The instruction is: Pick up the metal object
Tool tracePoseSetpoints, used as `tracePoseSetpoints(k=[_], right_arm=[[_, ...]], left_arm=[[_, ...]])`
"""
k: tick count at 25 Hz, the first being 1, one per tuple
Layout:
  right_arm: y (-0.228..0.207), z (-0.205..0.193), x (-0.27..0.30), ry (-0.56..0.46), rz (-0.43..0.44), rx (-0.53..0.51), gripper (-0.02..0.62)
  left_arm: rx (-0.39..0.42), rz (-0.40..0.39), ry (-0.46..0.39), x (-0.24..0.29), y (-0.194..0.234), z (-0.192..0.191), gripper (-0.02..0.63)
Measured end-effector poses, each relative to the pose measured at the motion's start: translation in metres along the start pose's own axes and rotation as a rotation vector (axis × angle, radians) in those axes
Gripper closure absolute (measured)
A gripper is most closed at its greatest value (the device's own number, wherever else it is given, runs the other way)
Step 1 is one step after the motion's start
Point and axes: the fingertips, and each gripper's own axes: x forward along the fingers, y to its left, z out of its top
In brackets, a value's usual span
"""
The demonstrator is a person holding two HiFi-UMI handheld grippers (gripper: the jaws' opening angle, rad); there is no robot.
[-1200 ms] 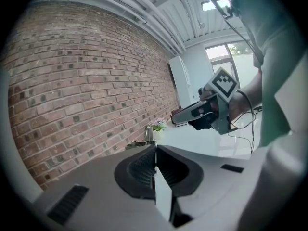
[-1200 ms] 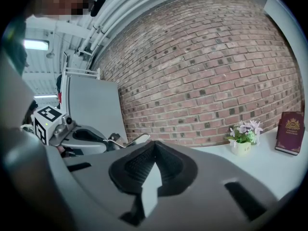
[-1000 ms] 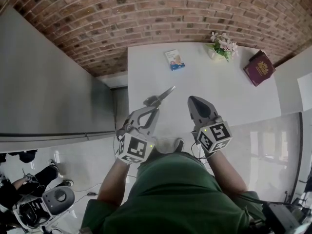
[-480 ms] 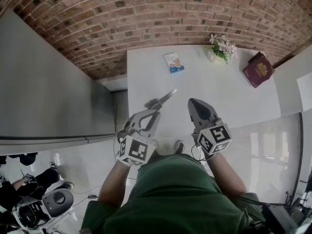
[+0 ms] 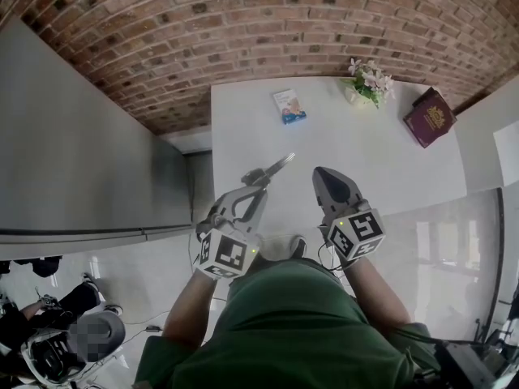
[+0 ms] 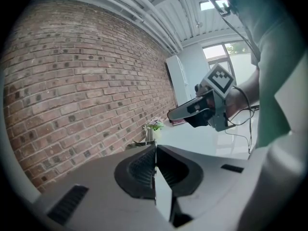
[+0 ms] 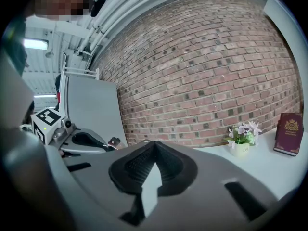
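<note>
Metal scissors point(image 5: 270, 168) stick out from the tips of my left gripper point(image 5: 258, 186), blades pointing up and right over the near edge of the white table point(image 5: 381, 160). That gripper is shut on the scissors at their handles. In the left gripper view the jaws point(image 6: 155, 148) meet, with a dark bit of the scissors point(image 6: 136, 144) just past them. My right gripper point(image 5: 319, 171) hovers beside it to the right, shut and empty. The right gripper view shows its pads point(image 7: 154, 143) closed together.
At the table's far edge lie a small blue booklet point(image 5: 289, 104), a pot of pale flowers point(image 5: 369, 78) and a maroon book point(image 5: 431, 113). A brick wall point(image 5: 243, 23) runs behind. A grey panel point(image 5: 81, 152) stands left. A person point(image 5: 24, 314) sits at lower left.
My left gripper, with the scissors in it, has drifted slightly toward me. The right gripper has barely moved.
</note>
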Motion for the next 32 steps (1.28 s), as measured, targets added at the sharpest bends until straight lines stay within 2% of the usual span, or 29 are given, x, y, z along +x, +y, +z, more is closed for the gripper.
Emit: tracePoseSetpoints(k=[32], right_arm=[[-0.005,0.0003,-0.0012,0.002,0.005,-0.002,0.594]], left_arm=[[-0.014,-0.002,0.002,0.0075,0.002,0.0005,0.594]])
